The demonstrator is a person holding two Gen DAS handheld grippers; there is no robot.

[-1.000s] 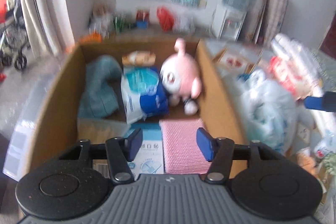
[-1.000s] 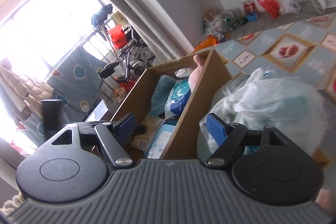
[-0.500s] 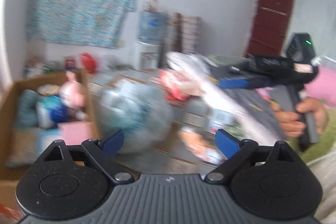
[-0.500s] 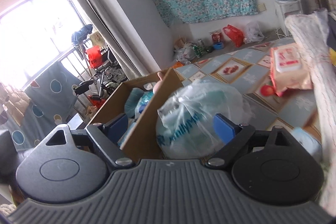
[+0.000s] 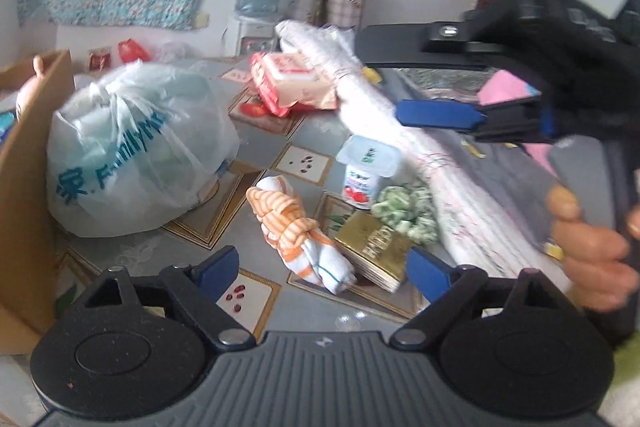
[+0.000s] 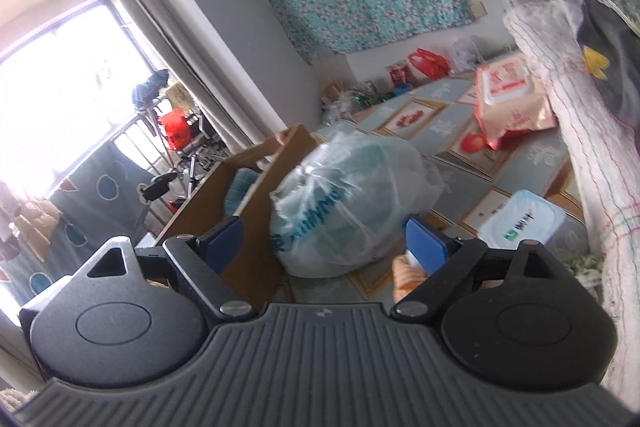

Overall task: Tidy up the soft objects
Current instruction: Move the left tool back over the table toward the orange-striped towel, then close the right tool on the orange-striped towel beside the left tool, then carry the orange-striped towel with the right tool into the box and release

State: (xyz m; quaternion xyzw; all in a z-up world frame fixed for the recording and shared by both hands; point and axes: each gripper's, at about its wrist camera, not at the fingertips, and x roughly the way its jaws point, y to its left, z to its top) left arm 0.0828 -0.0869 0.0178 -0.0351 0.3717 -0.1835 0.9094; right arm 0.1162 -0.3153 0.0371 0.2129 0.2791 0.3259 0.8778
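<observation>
My left gripper (image 5: pixel 322 273) is open and empty, just above a knotted orange-and-white striped towel (image 5: pixel 298 227) on the tiled floor. A tied white plastic bag (image 5: pixel 136 147) sits beside the cardboard box (image 5: pixel 28 163). My right gripper (image 6: pixel 324 239) is open and empty, facing that bag (image 6: pixel 352 203) and the box (image 6: pixel 248 187). The right gripper also shows in the left wrist view (image 5: pixel 440 113), held above a long rolled white cloth (image 5: pixel 420 155). A green-and-white bundle (image 5: pixel 404 211) lies by the roll.
A pink wipes pack (image 5: pixel 292 83), a small tub with a red label (image 5: pixel 366 167) and a gold box (image 5: pixel 376 247) lie on the floor. A water dispenser (image 5: pixel 260 7) stands at the back wall. A window with a railing (image 6: pixel 80 115) is left of the box.
My left gripper has swung right from over the box to the floor items and now hovers at the striped towel. My right gripper has turned right, away from the box, toward the bag.
</observation>
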